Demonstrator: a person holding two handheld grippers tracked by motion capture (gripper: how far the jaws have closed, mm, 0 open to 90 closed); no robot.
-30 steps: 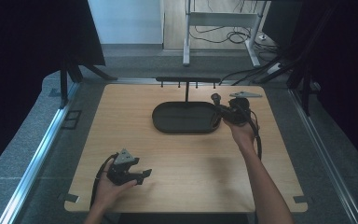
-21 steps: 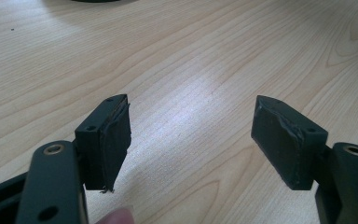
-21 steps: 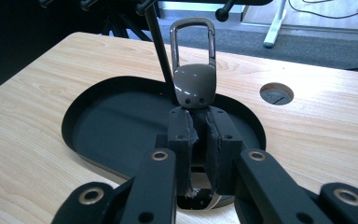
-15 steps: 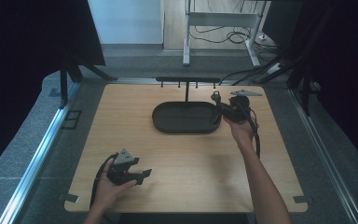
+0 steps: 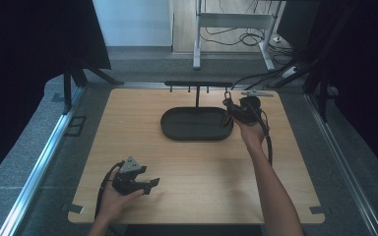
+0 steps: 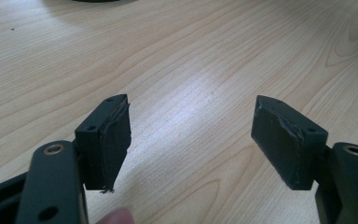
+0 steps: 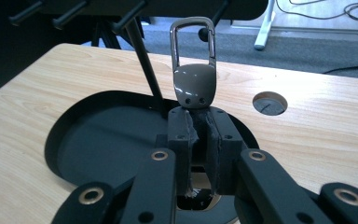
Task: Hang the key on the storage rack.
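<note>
The right gripper (image 5: 228, 109) is held above the right end of the oval black tray (image 5: 177, 129), which sits on the far half of the wooden table (image 5: 197, 172). Its jaws are clamped together on a taupe key-ring clip (image 7: 194, 74), gripping the lower end so that the rounded body and its metal carabiner loop stand upright above the pads (image 7: 182, 140). In the right gripper view the clip points toward the black rack (image 5: 198, 84), a bar with short pegs on a thin post that rises from the tray's far side. The left gripper (image 5: 151, 184) rests low over the near left part of the table, well apart from the tray; its jaws stand wide apart with nothing between them, bare wood showing past the pads (image 6: 116, 140)
</note>
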